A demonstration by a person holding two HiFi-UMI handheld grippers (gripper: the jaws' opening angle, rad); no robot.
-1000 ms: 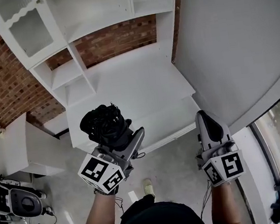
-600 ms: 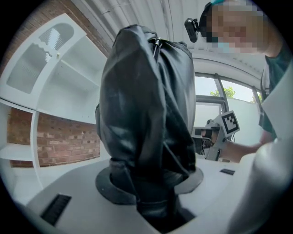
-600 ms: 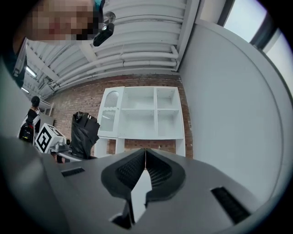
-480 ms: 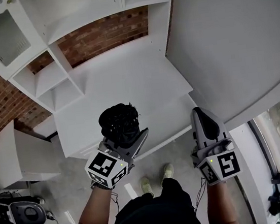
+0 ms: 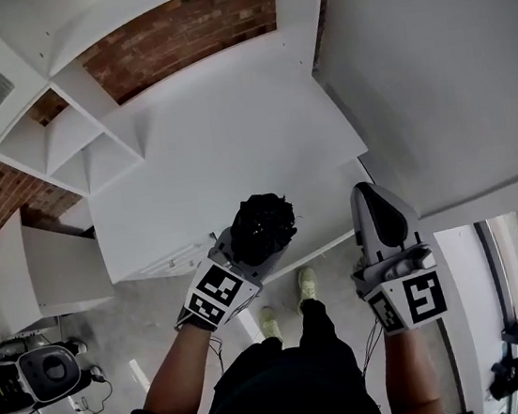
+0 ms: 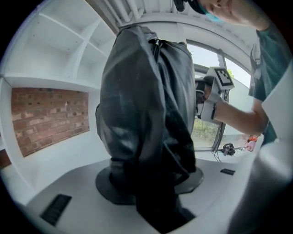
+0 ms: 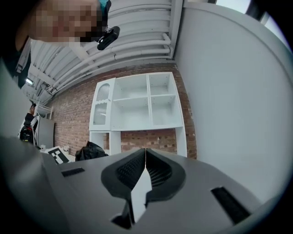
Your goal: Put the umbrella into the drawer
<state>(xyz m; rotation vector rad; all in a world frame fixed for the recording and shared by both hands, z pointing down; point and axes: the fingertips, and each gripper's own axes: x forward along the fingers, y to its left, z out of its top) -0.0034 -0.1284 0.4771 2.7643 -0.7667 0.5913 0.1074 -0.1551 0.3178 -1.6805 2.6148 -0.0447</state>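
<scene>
A folded black umbrella [image 5: 262, 225] is clamped in my left gripper [image 5: 246, 250], which hangs over the front edge of the white desk [image 5: 214, 150]. In the left gripper view the umbrella [image 6: 146, 114] stands upright between the jaws and fills the middle of the picture. My right gripper [image 5: 381, 223] sits to the right, past the desk's front right corner, its jaws pressed together with nothing in them [image 7: 145, 157]. A white drawer front [image 5: 176, 259] shows under the desk's front edge, left of the umbrella.
A white shelf unit [image 5: 69, 132] rises at the back of the desk against a brick wall [image 5: 188, 26]. A large white panel [image 5: 439, 64] stands at the right. A low white cabinet [image 5: 31, 274] and a machine [image 5: 39, 372] sit on the floor at left.
Both grippers have come down and toward the desk's front edge. The umbrella has moved right and lower with the left gripper. The right gripper stays shut.
</scene>
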